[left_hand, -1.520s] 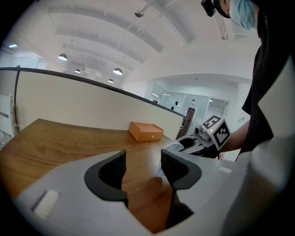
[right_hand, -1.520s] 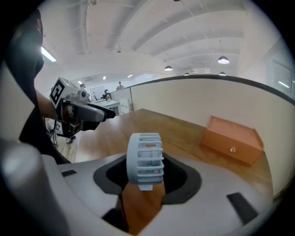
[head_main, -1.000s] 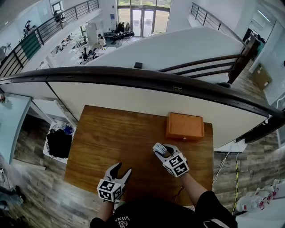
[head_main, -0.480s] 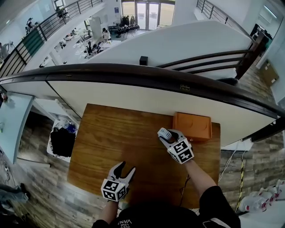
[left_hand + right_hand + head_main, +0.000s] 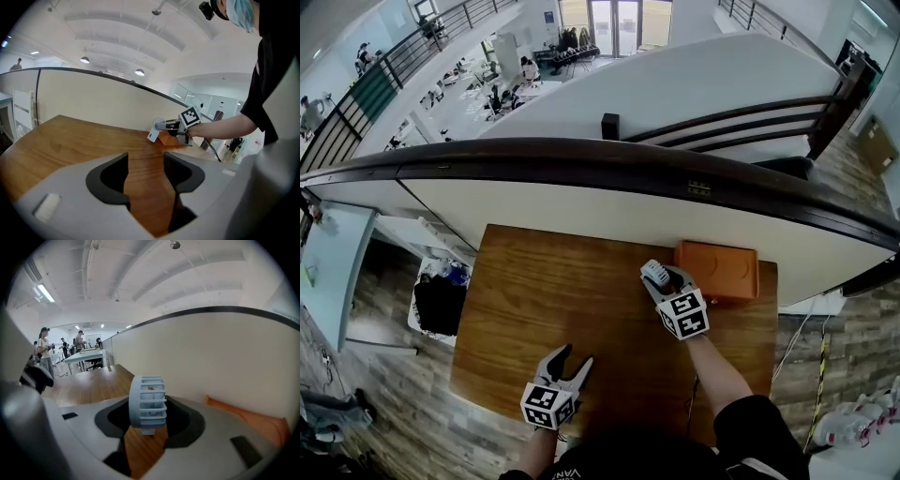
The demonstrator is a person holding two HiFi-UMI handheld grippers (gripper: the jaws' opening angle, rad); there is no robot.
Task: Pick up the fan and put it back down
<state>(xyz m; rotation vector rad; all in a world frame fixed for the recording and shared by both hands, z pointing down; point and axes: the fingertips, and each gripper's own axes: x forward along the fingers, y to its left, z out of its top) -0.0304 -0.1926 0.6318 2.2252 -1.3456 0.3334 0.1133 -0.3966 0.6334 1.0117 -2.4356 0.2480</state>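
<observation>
A small pale-blue fan (image 5: 147,401) with a round slatted cage sits between the jaws of my right gripper (image 5: 149,417), which is shut on it. In the head view the fan (image 5: 653,273) is over the far right part of the wooden table (image 5: 544,281), just left of the orange box (image 5: 718,271). The left gripper view shows the fan (image 5: 157,124) held a little above the tabletop by the right gripper (image 5: 165,127). My left gripper (image 5: 569,357) is near the table's front edge, open and empty (image 5: 145,163).
The orange box (image 5: 248,419) lies at the table's far right corner against a cream wall with a dark handrail (image 5: 609,161). A black cable (image 5: 692,394) hangs off the front right edge. People stand at desks (image 5: 79,350) far off.
My right gripper has carried the fan away from me toward the far edge, ending close beside the orange box. The left gripper has shifted only slightly and stays open.
</observation>
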